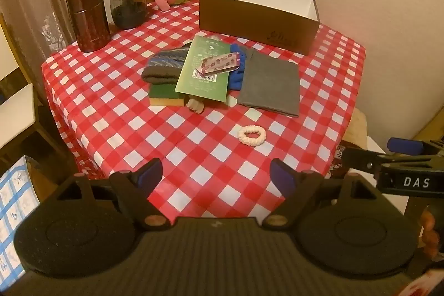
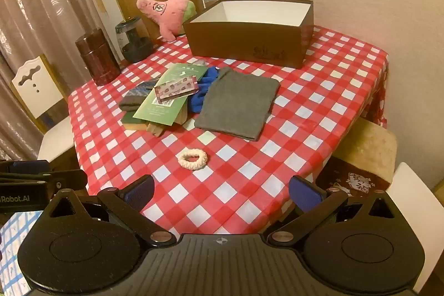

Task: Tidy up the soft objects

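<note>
While both claws hang at the near edge of the counter point(image 1: 111, 90), nothing's been picked up yet. Left claw point(image 1: 216, 175) is spread apart w/ nothing between its pads; right claw point(image 2: 222, 192) likewise. Cream scrunchie point(image 1: 252, 134) lies alone on the checked cloth, straight ahead of both, closest soft item; in right wrist view it sits just left of center. Grey cloth point(image 2: 240, 106) lies beyond it, long axis running toward the brown box point(image 2: 247, 46) at the back. Blue fabric point(image 2: 204, 95) & socks point(image 1: 162, 70) are partly under a green packet point(image 1: 206, 70). Either claw looks about equally near the scrunchie.
</note>
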The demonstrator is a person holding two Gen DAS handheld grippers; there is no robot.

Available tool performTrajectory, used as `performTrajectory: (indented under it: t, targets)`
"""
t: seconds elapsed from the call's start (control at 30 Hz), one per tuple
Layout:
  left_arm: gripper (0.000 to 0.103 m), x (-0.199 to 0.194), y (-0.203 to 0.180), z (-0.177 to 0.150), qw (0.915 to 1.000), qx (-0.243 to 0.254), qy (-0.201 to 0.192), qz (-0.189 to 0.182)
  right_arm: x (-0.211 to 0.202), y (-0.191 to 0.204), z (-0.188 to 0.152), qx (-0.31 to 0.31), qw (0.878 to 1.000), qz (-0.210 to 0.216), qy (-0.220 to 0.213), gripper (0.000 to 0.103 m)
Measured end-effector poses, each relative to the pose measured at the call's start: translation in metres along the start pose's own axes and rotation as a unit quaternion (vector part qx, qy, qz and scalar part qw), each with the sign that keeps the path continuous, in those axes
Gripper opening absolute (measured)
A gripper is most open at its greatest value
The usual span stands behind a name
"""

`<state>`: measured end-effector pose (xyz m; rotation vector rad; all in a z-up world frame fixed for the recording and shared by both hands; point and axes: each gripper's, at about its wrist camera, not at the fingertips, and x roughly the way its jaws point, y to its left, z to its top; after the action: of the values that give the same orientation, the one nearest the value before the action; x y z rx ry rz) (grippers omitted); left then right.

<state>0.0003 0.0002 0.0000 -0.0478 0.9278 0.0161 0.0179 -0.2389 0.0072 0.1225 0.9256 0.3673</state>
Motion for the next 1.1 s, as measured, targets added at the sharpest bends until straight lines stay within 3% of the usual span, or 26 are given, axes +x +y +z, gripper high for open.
performTrajectory:
  t: [1.1]
  targets:
    - [0.083,-0.0006,0.0,0.0003,1.0,-0.002,-0.002,-0.001,0.0044,-0.0007,0.0068,-0.001,1.0,-0.003,0.001,0.103]
